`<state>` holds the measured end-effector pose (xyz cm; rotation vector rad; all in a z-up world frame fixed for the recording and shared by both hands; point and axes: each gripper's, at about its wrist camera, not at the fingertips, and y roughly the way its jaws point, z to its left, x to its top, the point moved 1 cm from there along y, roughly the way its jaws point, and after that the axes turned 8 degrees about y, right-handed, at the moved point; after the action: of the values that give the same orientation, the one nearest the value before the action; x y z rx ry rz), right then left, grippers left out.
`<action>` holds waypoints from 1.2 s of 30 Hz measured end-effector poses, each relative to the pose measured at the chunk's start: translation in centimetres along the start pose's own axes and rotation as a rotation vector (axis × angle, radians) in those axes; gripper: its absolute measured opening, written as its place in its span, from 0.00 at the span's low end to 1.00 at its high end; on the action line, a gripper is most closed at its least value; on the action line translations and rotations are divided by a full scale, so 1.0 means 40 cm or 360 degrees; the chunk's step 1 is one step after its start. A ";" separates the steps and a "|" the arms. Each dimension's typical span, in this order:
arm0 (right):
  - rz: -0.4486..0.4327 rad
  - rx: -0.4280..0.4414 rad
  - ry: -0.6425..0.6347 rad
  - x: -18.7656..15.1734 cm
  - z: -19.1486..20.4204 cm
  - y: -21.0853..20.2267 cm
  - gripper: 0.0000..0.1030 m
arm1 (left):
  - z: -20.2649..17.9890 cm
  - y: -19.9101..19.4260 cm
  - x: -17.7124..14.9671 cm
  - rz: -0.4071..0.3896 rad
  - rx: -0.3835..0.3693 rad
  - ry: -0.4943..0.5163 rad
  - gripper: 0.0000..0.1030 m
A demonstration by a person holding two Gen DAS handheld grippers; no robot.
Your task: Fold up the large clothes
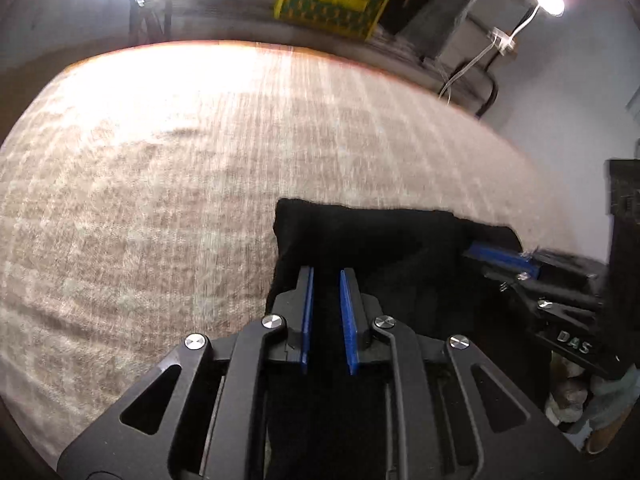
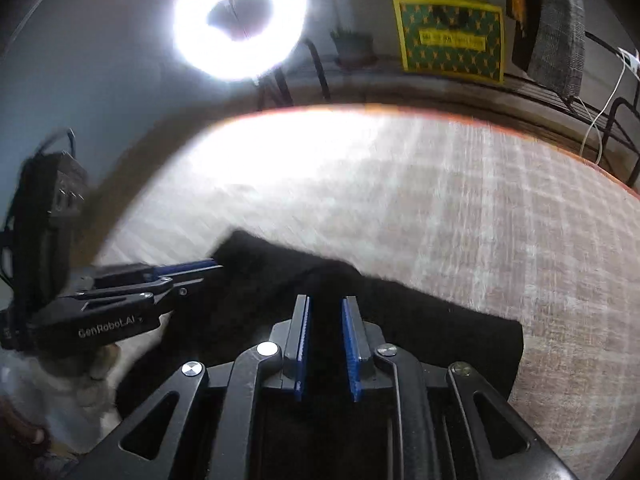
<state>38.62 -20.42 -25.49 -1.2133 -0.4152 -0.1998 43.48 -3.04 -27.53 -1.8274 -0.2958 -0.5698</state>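
Garment: a black garment lay bunched on the woven beige table, at its near side, well apart from the ring light beyond the far edge.
Left claw: the left claw was narrowed, with dark cloth running between its blue pads; it appeared clenched on a fold of the garment, though black on black hid the exact contact.
Right claw: the right claw was likewise narrowed over the cloth and looked to be gripping an edge of it, just beside the left claw.
Both claws: side by side on the garment's near edge, each visible in the other's camera.
Handling, judged: soft, limp and light; it would sag and drape rather than hold a shape, and thick folds might slip from a shallow pinch.
Where to hold, judged: at corners or along a hem, one claw at each end of the same edge, so the cloth hangs flat.
Writing: "GenRobot.AI" read on the left claw's body in the right wrist view; "DAS" on the right claw's body in the left wrist view.
Box: a green and yellow patterned box stood beyond the table near the ring light; its label was too blurred to read.
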 end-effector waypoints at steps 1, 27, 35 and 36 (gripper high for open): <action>-0.0001 0.0033 0.0058 -0.001 -0.015 0.000 0.12 | -0.003 0.000 0.002 0.0016 0.0009 0.0008 0.15; 0.0073 0.0739 0.0836 -0.241 -0.357 -0.132 0.51 | 0.226 -0.069 -0.128 0.0177 -0.0794 -0.0740 0.51; 0.0057 0.0904 0.0880 -0.236 -0.367 -0.106 0.40 | 0.207 -0.043 -0.106 0.0160 -0.0869 -0.0710 0.51; 0.0053 0.0937 0.0892 -0.235 -0.365 -0.100 0.37 | 0.201 -0.038 -0.104 0.0163 -0.0870 -0.0701 0.49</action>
<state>31.58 -36.12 -30.11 -0.5466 0.0453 -0.3482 41.12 5.37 -30.37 -2.4831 -0.3602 -0.1712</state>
